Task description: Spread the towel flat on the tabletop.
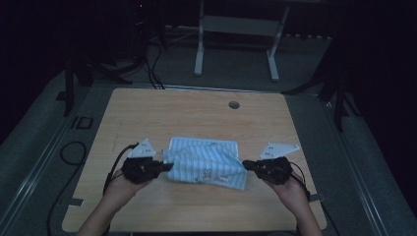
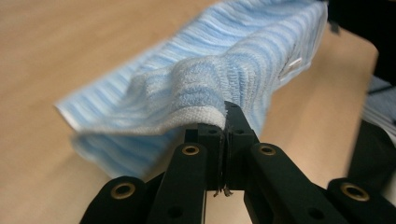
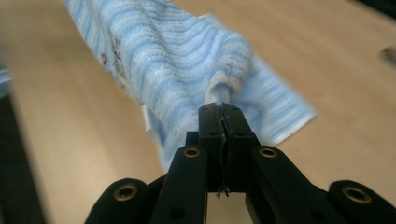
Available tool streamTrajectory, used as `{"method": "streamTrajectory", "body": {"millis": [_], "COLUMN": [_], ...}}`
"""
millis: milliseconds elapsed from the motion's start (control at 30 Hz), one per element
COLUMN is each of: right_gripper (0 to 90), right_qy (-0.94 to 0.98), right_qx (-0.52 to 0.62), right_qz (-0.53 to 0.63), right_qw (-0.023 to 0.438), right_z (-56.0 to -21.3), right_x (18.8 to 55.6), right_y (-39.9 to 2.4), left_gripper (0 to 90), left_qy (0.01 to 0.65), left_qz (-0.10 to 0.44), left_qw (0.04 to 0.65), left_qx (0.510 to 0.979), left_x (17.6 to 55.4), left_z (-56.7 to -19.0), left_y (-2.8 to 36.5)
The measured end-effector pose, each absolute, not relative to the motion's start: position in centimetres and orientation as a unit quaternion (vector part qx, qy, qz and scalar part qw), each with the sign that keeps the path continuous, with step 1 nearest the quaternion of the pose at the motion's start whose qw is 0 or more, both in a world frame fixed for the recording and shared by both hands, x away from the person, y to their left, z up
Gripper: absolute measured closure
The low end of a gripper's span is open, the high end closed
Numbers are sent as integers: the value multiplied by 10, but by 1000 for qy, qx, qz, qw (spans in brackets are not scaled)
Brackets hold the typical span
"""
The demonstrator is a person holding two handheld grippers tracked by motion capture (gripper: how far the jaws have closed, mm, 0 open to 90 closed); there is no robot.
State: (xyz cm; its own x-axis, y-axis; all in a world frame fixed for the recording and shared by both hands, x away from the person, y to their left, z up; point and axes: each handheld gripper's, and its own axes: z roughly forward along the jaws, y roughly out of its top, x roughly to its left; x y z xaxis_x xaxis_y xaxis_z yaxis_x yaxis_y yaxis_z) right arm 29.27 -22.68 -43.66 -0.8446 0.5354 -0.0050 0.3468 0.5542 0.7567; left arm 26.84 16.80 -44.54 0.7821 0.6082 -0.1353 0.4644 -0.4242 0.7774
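Note:
A light blue striped towel [image 1: 206,164] lies partly folded on the wooden table [image 1: 196,113], its near edge lifted off the surface. My left gripper [image 1: 164,166] is shut on the towel's left corner, with the white hem of the towel [image 2: 187,93] pinched between the jaw tips [image 2: 225,122]. On the other side, my right gripper [image 1: 246,165] is shut on the right corner, and the towel [image 3: 182,60] hangs from its tips [image 3: 219,112]. The towel sags between the two grippers.
The table has a round cable hole [image 1: 234,104] near its far edge. White desk legs [image 1: 236,44] stand on the floor behind the table. Cables [image 1: 74,152] trail off the left side.

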Motion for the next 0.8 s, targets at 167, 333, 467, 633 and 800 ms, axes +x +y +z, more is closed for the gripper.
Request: {"method": "streamTrajectory", "body": {"millis": [167, 333, 467, 633, 800], "right_gripper": [877, 877, 877, 876, 777], "right_qy": [878, 897, 900, 904, 911], "right_qx": [260, 265, 275, 284, 281], "right_qz": [390, 348, 336, 319, 301], "right_qw": [94, 63, 31, 12, 10], "right_z": [-457, -490, -514, -530, -534], "right_x": [272, 252, 242, 242, 240], "right_y": [-232, -228, -228, -228, -222], "left_gripper": [885, 885, 883, 880, 797], "left_qy": [319, 323, 339, 353, 347], "left_qz": [28, -21, -53, -73, -89], "left_qw": [423, 379, 371, 367, 362], "left_qx": [848, 867, 863, 858, 861], "left_x": [240, 220, 216, 216, 215], "left_z": [-471, -509, -528, -542, -540], "left_y": [165, 155, 158, 161, 164]}}
